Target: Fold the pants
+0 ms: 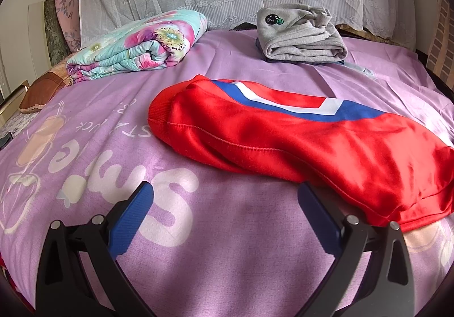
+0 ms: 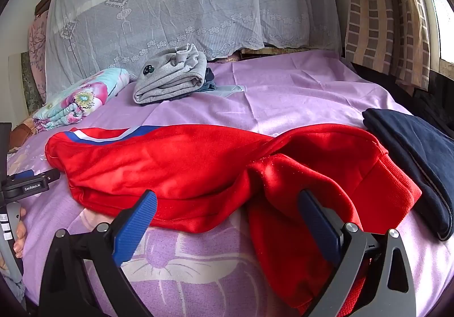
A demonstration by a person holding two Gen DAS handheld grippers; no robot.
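Pants: red pants with a blue and white stripe lie across the middle of the frame on the lilac bed sheet; in the right wrist view one part trails to the lower right.
Left claw: fingers spread wide, holding nothing, low centre, just beside the pants' near edge.
Right claw: wide open, gripping nothing, its right finger over the red cloth.
Background: folded grey garment upper centre; floral quilt upper left; dark navy garment at right.

Lilac bedsheet; floral quilt at 10 o'clock; folded grey garment at 1 o'clock; dark, possibly navy, cloth at 3 o'clock.
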